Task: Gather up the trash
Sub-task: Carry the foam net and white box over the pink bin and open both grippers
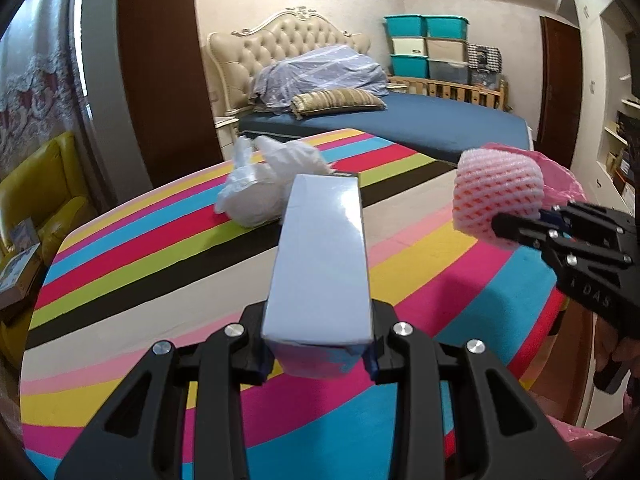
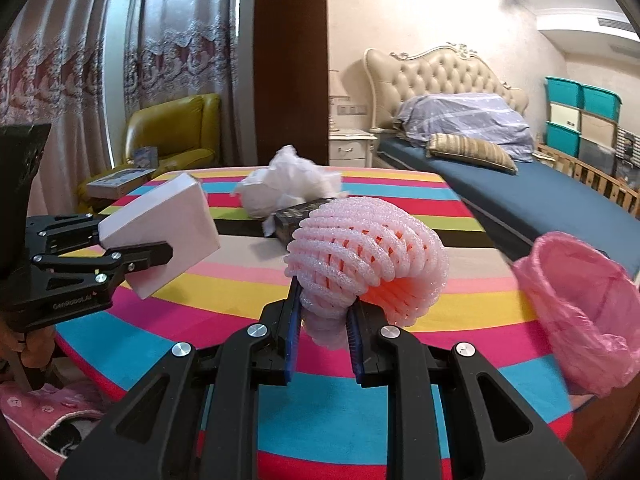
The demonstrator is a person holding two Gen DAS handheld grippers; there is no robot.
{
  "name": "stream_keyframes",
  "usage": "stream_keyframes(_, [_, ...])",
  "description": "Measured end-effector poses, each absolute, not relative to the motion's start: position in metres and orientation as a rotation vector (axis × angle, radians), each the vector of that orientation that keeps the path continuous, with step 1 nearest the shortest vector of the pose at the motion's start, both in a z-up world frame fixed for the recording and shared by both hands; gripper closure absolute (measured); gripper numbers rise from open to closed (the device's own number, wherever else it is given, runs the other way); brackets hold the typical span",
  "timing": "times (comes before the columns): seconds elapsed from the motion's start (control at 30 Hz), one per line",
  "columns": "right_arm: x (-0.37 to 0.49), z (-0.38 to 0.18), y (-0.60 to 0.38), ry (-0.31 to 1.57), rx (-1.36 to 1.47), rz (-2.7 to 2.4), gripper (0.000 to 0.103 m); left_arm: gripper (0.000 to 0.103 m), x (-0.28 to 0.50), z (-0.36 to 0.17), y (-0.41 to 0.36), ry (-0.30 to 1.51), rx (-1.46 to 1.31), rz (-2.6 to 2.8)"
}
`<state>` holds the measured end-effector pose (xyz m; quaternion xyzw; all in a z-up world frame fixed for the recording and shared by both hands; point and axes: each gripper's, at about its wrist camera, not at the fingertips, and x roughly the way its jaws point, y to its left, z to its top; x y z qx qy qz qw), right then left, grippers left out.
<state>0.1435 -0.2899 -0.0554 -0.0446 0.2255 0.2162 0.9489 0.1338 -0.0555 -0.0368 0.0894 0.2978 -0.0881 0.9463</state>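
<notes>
My left gripper is shut on a white box and holds it above the striped table; gripper and box also show in the right wrist view. My right gripper is shut on a pink foam fruit net, held above the table; it also shows in the left wrist view. A crumpled white plastic bag lies at the table's far side, with a dark box beside it. A pink-lined bin stands at the right edge.
The round table has a striped cloth. Beyond it are a bed with bedding, stacked storage bins, a yellow armchair and curtains. A pink cushion lies low on the left.
</notes>
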Motion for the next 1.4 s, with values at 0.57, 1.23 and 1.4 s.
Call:
stream_keyframes(0.57, [0.152, -0.041, -0.404, 0.432, -0.057, 0.205, 0.082, 0.070, 0.172, -0.029, -0.156, 0.601, 0.238, -0.411])
stream_keyframes(1.23, [0.223, -0.069, -0.528, 0.532, -0.014, 0.054, 0.080, 0.070, 0.273, -0.015, -0.293, 0.617, 0.225, -0.636])
stream_keyframes(1.4, [0.237, -0.087, -0.541, 0.587, 0.010, 0.037, 0.057, 0.070, 0.293, -0.019, -0.318, 0.632, 0.244, -0.646])
